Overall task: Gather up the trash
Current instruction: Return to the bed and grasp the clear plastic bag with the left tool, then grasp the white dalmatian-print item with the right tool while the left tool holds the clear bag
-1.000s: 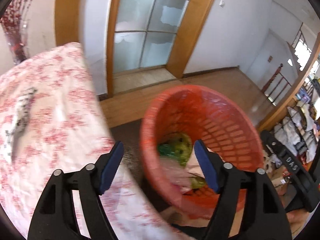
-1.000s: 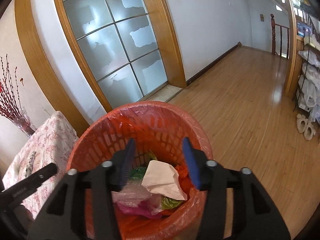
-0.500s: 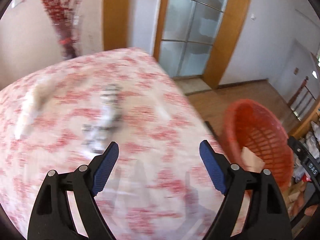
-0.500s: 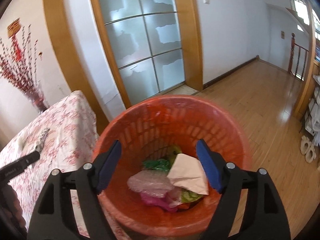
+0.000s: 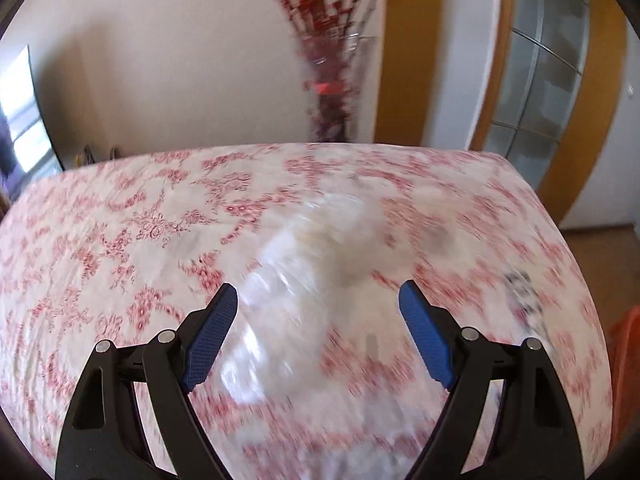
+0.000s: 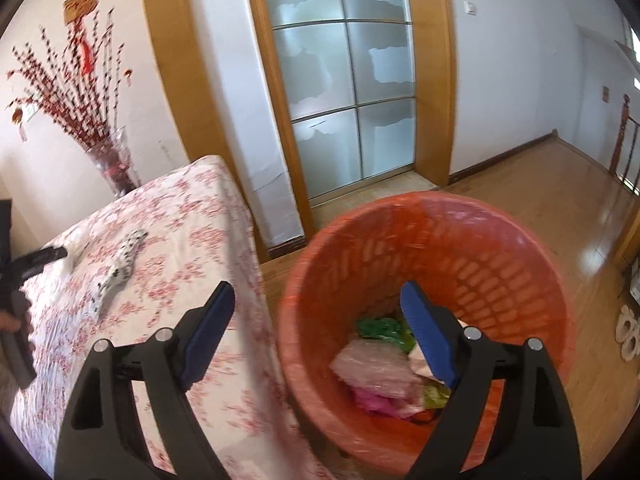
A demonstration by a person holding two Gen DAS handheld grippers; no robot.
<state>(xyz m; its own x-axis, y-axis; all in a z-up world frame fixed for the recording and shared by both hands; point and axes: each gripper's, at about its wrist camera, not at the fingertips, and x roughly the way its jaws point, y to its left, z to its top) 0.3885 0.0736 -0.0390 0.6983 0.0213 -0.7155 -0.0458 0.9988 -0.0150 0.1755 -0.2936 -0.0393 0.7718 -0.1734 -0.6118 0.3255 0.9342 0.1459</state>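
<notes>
One table under a red-flowered white cloth (image 5: 120,240) carries two scraps: a crumpled clear plastic wrapper (image 5: 304,280) mid-table and a black-and-white crumpled piece (image 6: 120,264) nearer the right edge. One orange slotted plastic basket (image 6: 500,248) stands off that edge, several wrappers inside. The left gripper (image 5: 318,332) gapes wide and empty around the clear wrapper; the right gripper (image 6: 318,332), equally wide and empty, hangs between table edge and basket.

Left gripper (image 5: 318,304): jaws spread wide, blue pads (image 5: 210,338) gripping nothing. Right gripper (image 6: 318,302): jaws spread wide, equally unloaded, pointing forward and downward.
</notes>
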